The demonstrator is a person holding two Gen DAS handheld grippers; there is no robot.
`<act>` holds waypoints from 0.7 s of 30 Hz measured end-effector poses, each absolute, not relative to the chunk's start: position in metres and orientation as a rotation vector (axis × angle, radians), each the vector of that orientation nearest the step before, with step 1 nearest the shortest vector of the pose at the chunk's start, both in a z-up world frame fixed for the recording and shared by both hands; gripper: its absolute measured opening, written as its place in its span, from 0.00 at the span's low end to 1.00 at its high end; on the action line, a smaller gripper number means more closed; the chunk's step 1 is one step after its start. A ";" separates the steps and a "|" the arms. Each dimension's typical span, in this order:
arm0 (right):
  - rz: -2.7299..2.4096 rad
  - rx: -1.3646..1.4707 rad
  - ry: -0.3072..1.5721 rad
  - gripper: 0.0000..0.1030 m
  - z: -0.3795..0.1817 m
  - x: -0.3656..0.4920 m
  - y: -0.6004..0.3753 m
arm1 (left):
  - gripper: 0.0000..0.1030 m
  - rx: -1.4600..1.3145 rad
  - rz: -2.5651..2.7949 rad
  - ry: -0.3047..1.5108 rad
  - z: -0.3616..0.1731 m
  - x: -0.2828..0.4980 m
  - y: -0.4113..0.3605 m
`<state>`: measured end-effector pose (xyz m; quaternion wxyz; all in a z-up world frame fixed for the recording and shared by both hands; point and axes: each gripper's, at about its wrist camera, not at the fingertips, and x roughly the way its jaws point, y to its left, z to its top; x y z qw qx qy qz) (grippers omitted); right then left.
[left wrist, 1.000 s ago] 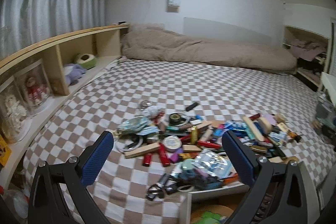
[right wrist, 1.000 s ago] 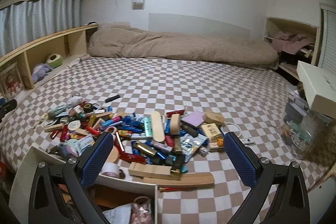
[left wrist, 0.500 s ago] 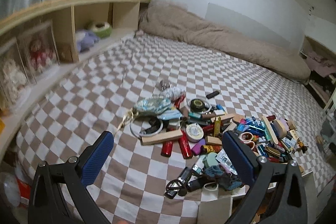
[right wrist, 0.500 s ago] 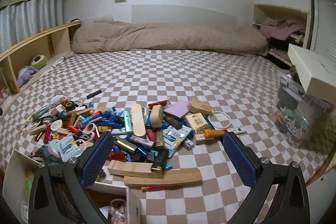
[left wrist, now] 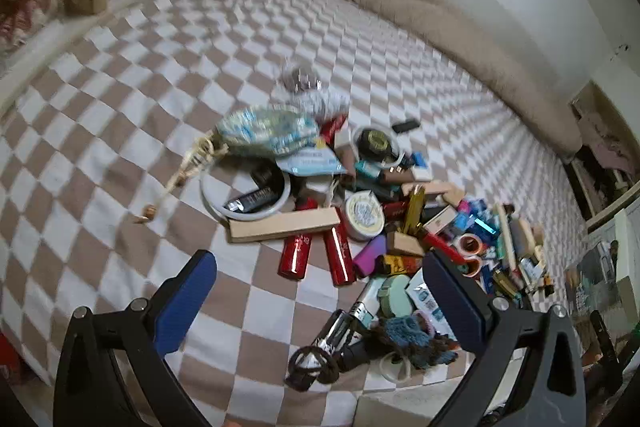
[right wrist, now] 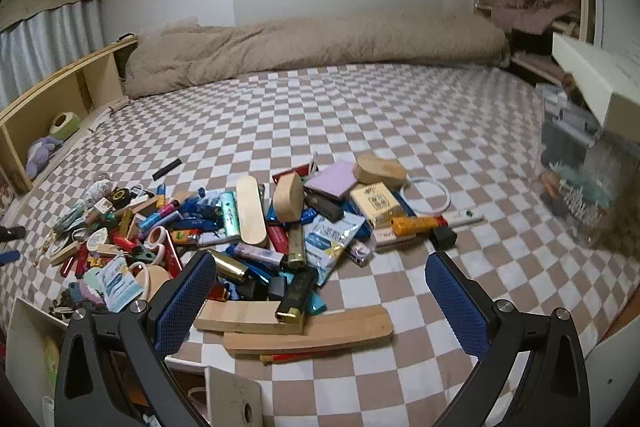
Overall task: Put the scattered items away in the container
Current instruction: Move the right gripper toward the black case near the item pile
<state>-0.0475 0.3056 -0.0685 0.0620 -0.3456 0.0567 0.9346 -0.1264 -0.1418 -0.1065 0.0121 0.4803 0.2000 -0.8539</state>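
Note:
A pile of small items lies on the checkered bed near its front edge. In the left wrist view, my left gripper [left wrist: 320, 303] is open and empty, hovering just short of two red tubes [left wrist: 296, 255] and a wooden block [left wrist: 284, 225]. A white ring [left wrist: 244, 195] and a blue patterned pouch [left wrist: 268, 131] lie beyond them. My right gripper [right wrist: 320, 303] is also open and empty, above stacked wooden blocks [right wrist: 244, 317] and a flat wooden slat [right wrist: 308, 333]. A white container [right wrist: 24, 339] sits below the bed edge at lower left, mostly hidden.
A rolled beige duvet [right wrist: 312, 47] lies along the far side of the bed. A wooden shelf [right wrist: 60, 95] with plush toys runs along the left. A clear plastic bin [right wrist: 580, 167] under a white box [right wrist: 592, 79] stands at the right edge.
My left gripper has tilted down and moved closer to the left end of the pile. The right gripper has edged nearer to the pile. Both stay open.

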 end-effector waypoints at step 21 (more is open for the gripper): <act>2.771 -1.160 0.186 1.00 -0.095 -0.063 0.323 | 1.00 1.666 -2.420 0.472 -0.157 -0.193 -0.127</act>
